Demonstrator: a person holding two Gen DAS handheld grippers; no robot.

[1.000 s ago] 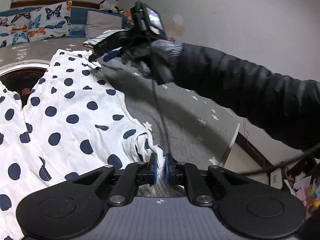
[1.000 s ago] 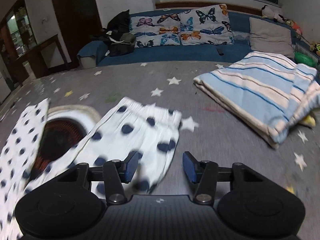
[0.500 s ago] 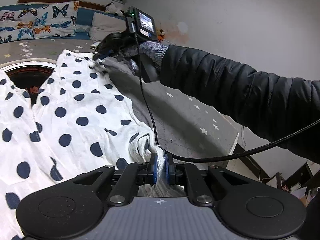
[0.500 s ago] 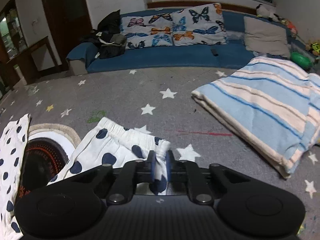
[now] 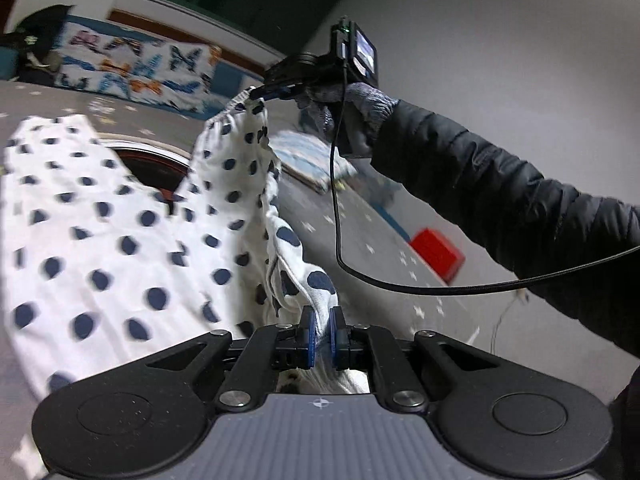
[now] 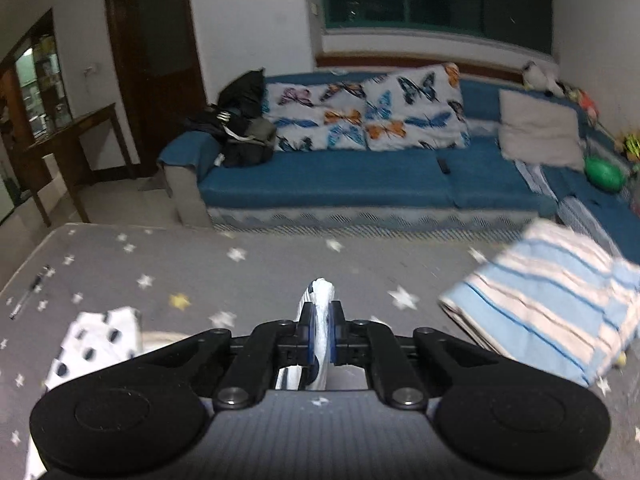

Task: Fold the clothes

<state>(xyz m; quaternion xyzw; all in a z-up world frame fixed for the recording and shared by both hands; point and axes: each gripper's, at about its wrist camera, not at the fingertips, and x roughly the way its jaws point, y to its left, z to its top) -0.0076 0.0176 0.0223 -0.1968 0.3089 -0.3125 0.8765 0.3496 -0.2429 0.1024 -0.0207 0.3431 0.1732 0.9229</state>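
Left wrist view: left gripper [image 5: 319, 334], blue pads clenched on a bunched fold of the garment [image 5: 132, 236], white cloth with dark blue dots. Cloth rises from this pinch up to the right gripper [image 5: 260, 94], seen from outside, its tips nipping the gathered hem at the top. Between the two pinches the garment hangs as a taut ridge; the rest drapes leftward onto the grey star-print mat [image 5: 360, 220]. Two broad spotted panels show, with a dark round opening [image 5: 154, 164] in the gap between them. Right hand in a grey knit glove [image 5: 366, 100], black padded sleeve [image 5: 520, 208] behind it. A black cable [image 5: 340, 208] loops down from the right gripper's camera and runs off to the right. Red block [image 5: 436, 250] on the mat, well apart from the garment. Striped blanket [image 5: 308, 156] beyond the raised hem, blurred.

Right wrist view: right gripper [image 6: 320, 332], pads closed on a narrow white roll of the garment [image 6: 318, 300] that pokes up past the tips. A further spotted portion [image 6: 96, 340] lies low left on the mat [image 6: 260, 276]. Blanket [image 6: 556, 304], blue and cream stripes, folded, right side of the mat. Pen [image 6: 30, 290] at the mat's left edge. Blue sofa [image 6: 360, 176] behind, bearing butterfly cushions [image 6: 368, 116], a plain cushion [image 6: 538, 128], black bags [image 6: 240, 124] and a green ball [image 6: 604, 172]. Dark wooden table [image 6: 72, 136] at left.
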